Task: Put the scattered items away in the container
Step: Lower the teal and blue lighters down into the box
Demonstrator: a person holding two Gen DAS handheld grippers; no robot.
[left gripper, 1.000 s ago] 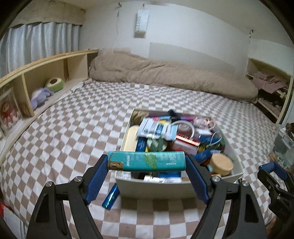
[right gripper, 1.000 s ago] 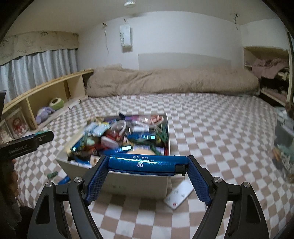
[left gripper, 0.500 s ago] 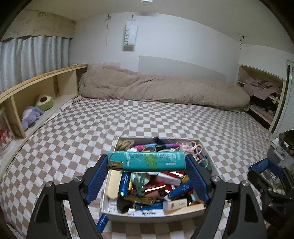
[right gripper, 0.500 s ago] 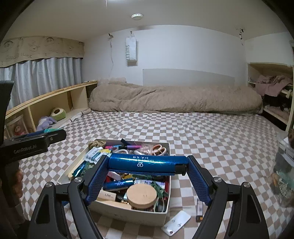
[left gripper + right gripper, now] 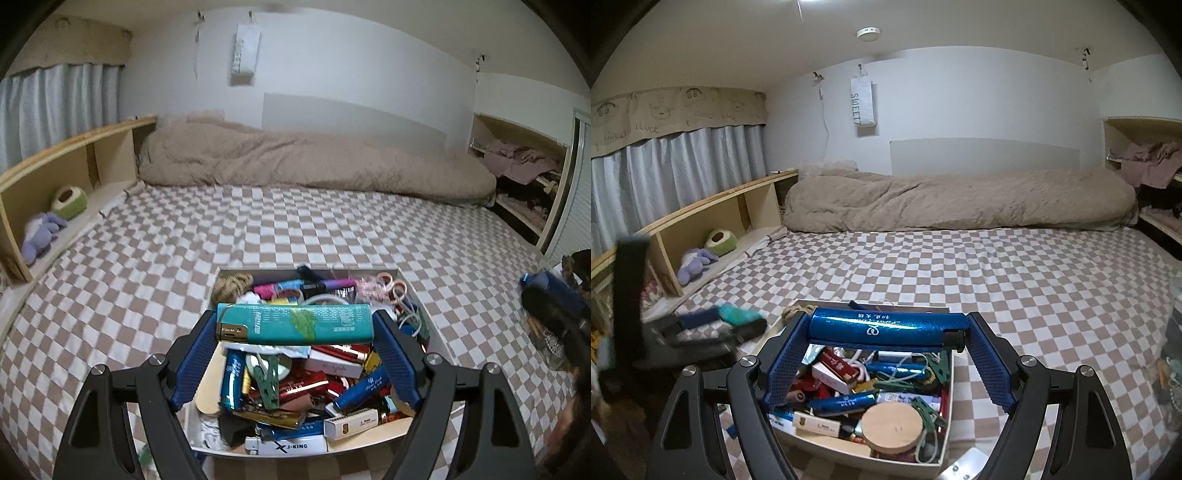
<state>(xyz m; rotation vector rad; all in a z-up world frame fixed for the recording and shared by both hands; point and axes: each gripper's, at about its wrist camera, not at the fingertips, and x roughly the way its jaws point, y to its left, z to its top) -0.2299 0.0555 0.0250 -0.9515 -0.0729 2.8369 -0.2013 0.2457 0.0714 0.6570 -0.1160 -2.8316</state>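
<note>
The left gripper (image 5: 295, 328), black-framed with ribbed blue rubber fingers (image 5: 194, 363), clamps a glossy teal rectangular plastic lighter with a gold metal cap (image 5: 295, 325) crosswise by its two ends, above the box. The right gripper (image 5: 884, 328), of the same build, grips a metallic blue glitter-finish lighter with a black end cap (image 5: 882, 326) end to end between its fingers (image 5: 991, 369), likewise over the box.

Beneath both sits the shallow rectangular cream cardboard box (image 5: 273, 452), crammed with small things: more shiny blue and red lighters, green plastic clothes pegs (image 5: 269, 380), a smooth round wooden lid (image 5: 892, 426), a white harmonica carton (image 5: 351, 421), a coil of beige twine (image 5: 231, 286) and pink-handled scissors (image 5: 393, 286) at the far end. A flat white card corner (image 5: 964, 463) lies on the bed just beside the box's near right corner.

The box rests on the bed's soft brown-and-white checked sheet (image 5: 314, 229). Farther off lies a long rumpled beige plush duvet (image 5: 960, 201), flanked by a pale wooden cubby shelf (image 5: 713, 212) holding a lilac plush toy (image 5: 692, 264).
</note>
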